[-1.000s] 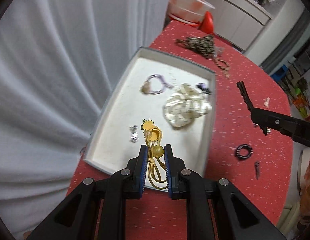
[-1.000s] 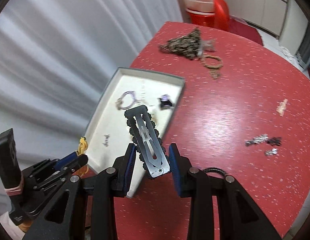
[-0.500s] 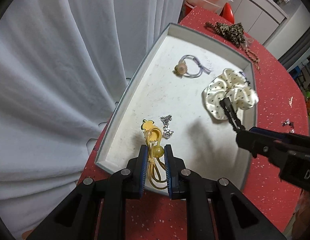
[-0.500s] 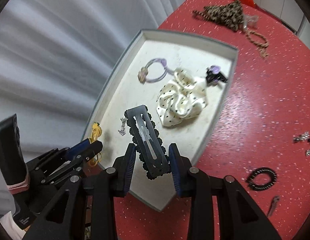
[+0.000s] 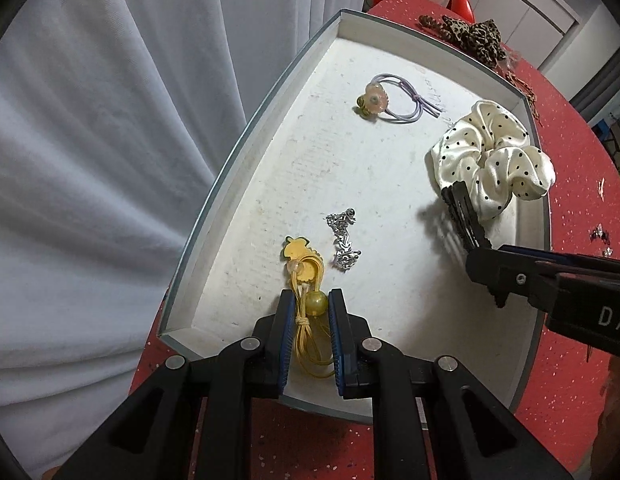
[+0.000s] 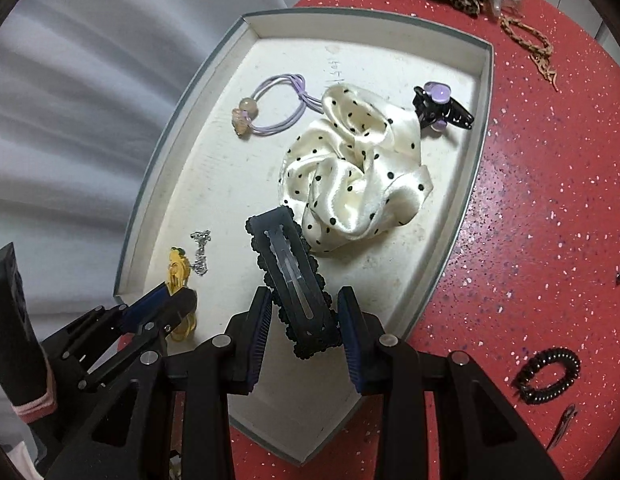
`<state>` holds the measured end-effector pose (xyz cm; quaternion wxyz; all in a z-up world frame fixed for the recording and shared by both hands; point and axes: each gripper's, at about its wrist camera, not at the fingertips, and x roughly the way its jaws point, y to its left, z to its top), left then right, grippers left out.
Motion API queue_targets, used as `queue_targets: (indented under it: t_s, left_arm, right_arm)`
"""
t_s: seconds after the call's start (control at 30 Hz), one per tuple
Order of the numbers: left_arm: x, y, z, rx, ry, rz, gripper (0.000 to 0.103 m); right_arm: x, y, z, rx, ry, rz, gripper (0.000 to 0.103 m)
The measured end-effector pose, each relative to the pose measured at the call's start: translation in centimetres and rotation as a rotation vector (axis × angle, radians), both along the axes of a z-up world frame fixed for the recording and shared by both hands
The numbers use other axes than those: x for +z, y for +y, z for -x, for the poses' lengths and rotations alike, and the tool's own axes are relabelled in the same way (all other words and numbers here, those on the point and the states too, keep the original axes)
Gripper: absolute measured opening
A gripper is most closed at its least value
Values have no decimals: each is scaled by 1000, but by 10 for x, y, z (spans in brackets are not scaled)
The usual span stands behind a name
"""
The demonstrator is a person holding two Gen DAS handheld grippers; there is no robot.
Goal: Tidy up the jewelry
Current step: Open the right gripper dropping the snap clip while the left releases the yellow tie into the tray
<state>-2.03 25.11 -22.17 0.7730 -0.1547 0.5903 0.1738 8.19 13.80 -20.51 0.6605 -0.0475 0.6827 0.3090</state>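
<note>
Counter (image 6: 549,208): red, pale speckles.
Tray (image 5: 246,140): white floor, grey-green rim.
Scrunchie (image 6: 349,176): cream, black dots.
Hair tie in my left gripper (image 5: 310,312): yellow hair tie (image 5: 306,276).
Clip in my right gripper (image 6: 304,312): black snap clip (image 6: 290,272), scalloped edge.
Second hair tie (image 5: 393,100): lilac, pink charm.
Curtain (image 5: 110,140): white.

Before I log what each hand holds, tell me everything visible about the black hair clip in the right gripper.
The black hair clip is a flat rectangular snap clip with scalloped edges and a long slotted tongue down its middle; it looks matte, perhaps fabric-covered. The right gripper clamps its near end. It juts out over the white tray, its far tip close by the polka-dot scrunchie; contact unclear.
</note>
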Motion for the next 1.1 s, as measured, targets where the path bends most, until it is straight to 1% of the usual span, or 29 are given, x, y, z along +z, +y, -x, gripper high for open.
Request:
queue_targets:
  t_s: [0.13, 0.27, 0.33, 0.37, 0.4, 0.43, 0.57, 0.6, 0.63, 0.67, 0.7, 0.73, 0.77, 1.03, 1.1]
  left_arm:
    - [-1, -3, -4, -12, 6, -18, 19]
    - [-2, -4, -6, -18, 11, -19, 19]
    - [-3, -5, -8, -19, 15, -20, 19]
    - [-3, -5, -9, -19, 16, -22, 19]
    - [-3, -5, -9, -18, 16, -21, 19]
    - [-1, -6, -8, -16, 16, -23, 19]
    - [0, -10, -11, -15, 16, -30, 19]
    - [0, -11, -12, -15, 18, -32, 21]
    - [2, -10, -9, -14, 19, -33, 45]
    - [4, -10, -9, -9, 17, -38, 65]
    - [7, -10, -7, 4, 7, -53, 88]
    - [13, -11, -6, 15, -14, -77, 89]
    - [15, -11, -6, 11, -16, -79, 89]
    - [25, -15, -9, 7, 7, -73, 89]
    - [29, -17, -9, 1, 9, -75, 89]
  right_arm:
    - [-7, 3, 2, -2, 15, 8, 38]
    - [-10, 4, 3, -2, 21, 4, 38]
    - [-9, 2, 2, -10, 26, 0, 41]
    - [-8, 0, 1, -16, 26, -5, 46]
    - [-5, -2, -1, -21, 25, -13, 53]
    - [-2, -3, -2, -24, 23, -21, 55]
    - [12, -10, -4, -36, 12, -44, 57]
    - [17, -15, -3, -42, 9, -49, 57]
    - [21, -19, -4, -47, 5, -55, 57]
    - [26, -23, -4, -55, -1, -61, 57]
    - [30, -27, -4, -61, -4, -66, 57]
    - [35, -33, -4, -69, -7, -69, 57]
    - [39, -38, -4, -78, -10, -71, 57]
    - [66, -83, -9, -144, -18, -59, 57]
    - [66, -87, -12, -163, -21, -52, 59]
